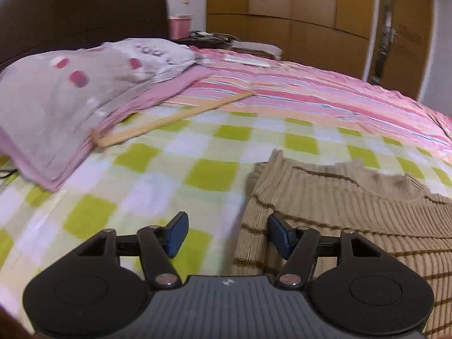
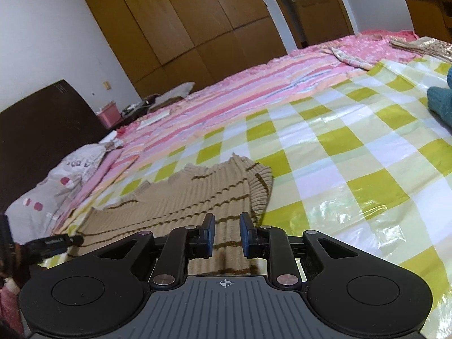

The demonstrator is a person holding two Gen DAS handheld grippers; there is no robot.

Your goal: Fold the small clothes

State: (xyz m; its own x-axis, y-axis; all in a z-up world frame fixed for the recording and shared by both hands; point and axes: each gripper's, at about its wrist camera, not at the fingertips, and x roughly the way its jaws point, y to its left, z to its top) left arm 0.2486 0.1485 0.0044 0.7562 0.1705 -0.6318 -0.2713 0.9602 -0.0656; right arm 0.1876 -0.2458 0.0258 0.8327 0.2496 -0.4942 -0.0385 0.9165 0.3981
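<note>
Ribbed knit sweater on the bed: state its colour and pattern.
Beige with thin dark-brown stripes; clearest in right wrist view.

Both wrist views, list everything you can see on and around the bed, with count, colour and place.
Sweater: one, tan with brown stripes, flat on the checked sheet.
Checked sheet: one, green and white, over the near bed.
Striped cover: one, pink, beyond the checked sheet.
Pillow: one, grey with pink dots, by the headboard.
Wooden stick: one, pale, beside the pillow.
Teal knit item: one, right edge, partly cut off.
Headboard: one, dark brown.
Wardrobe: wooden, along the wall.
Left gripper: open, at the sweater's edge.
Right gripper: open, above the sweater.
</note>
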